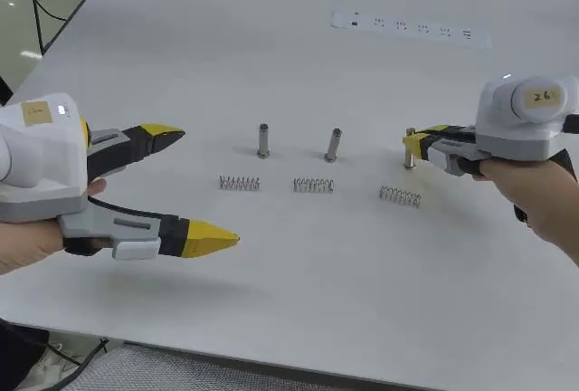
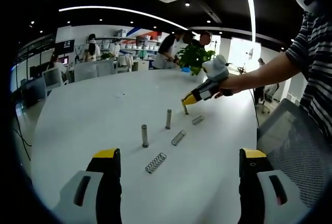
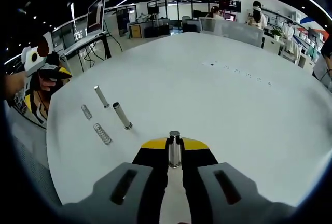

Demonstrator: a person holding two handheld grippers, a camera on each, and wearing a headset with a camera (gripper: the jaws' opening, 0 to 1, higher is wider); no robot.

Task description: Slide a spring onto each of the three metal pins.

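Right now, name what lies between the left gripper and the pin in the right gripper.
Head view: the left pin and middle pin standing, the left spring and middle spring lying flat.

Left gripper (image 1: 204,185), right gripper (image 1: 412,145): white housing, black jaws, yellow tips; striped sleeve (image 2: 311,47).

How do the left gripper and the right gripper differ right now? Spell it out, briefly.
The left gripper has its jaws spread wide with nothing between them; the right gripper has its jaws closed on the rightmost pin. The left gripper hovers off to the side above the table, touching nothing; the right gripper is in contact with that pin. Both have white bodies and dark jaws with yellow tips.
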